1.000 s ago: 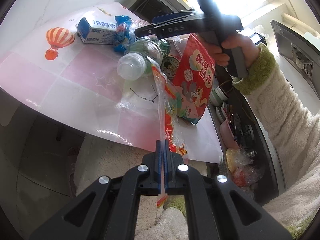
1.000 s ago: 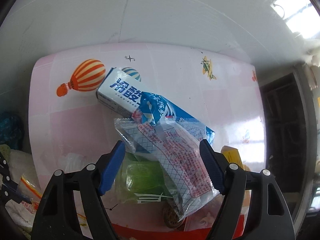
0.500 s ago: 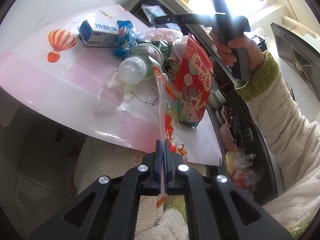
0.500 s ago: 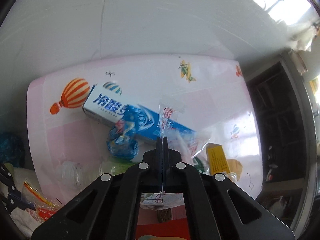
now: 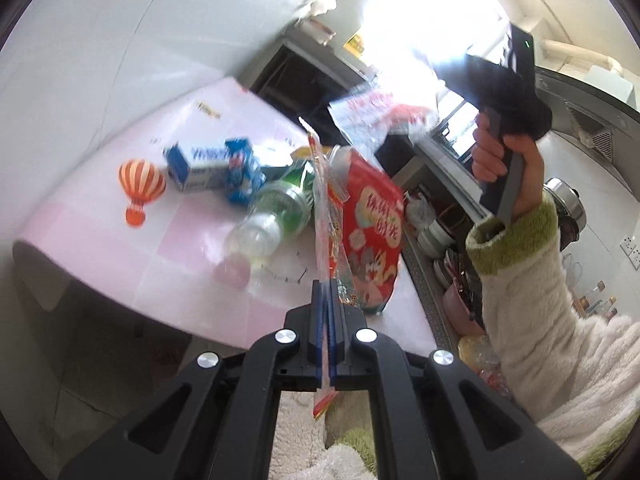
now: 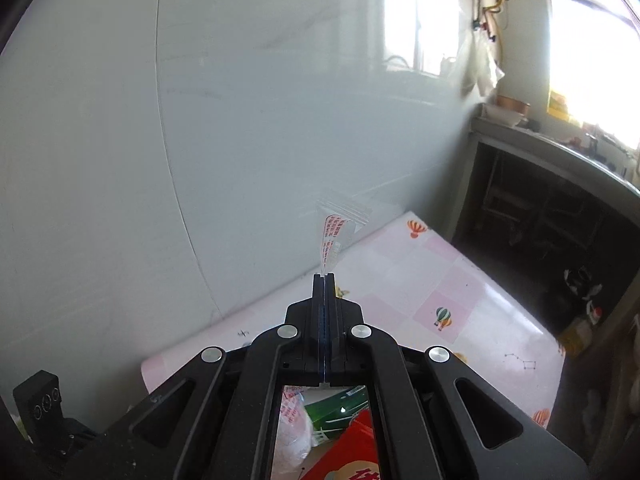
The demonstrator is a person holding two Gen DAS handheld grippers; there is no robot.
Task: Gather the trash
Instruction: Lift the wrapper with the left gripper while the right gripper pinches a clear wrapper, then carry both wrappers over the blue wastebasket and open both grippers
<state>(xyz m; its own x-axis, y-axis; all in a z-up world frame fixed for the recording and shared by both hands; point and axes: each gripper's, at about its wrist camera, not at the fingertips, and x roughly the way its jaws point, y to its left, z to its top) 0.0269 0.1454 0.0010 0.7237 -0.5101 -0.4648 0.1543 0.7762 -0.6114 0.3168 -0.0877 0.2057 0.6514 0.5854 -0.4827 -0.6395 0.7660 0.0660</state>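
Left gripper (image 5: 327, 300) clamped on a thin clear red-printed plastic bag (image 5: 329, 216), red foil snack pouch (image 5: 370, 232) just behind, right gripper (image 6: 324, 280) pinched shut on a clear crinkled wrapper (image 5: 376, 116), seemingly lifted above the pink-checked tabletop (image 5: 120, 248)

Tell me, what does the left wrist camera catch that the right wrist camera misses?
Only the left wrist view shows the blue-and-white box, the plastic bottle, a person's hand and fuzzy sleeve, and the left tongs shut on a clear bag. Only the right wrist view shows the right tongs up close and the windows. Both show the pink balloon tablecloth, the red snack bag and the clear printed wrapper pinched by the right tongs.
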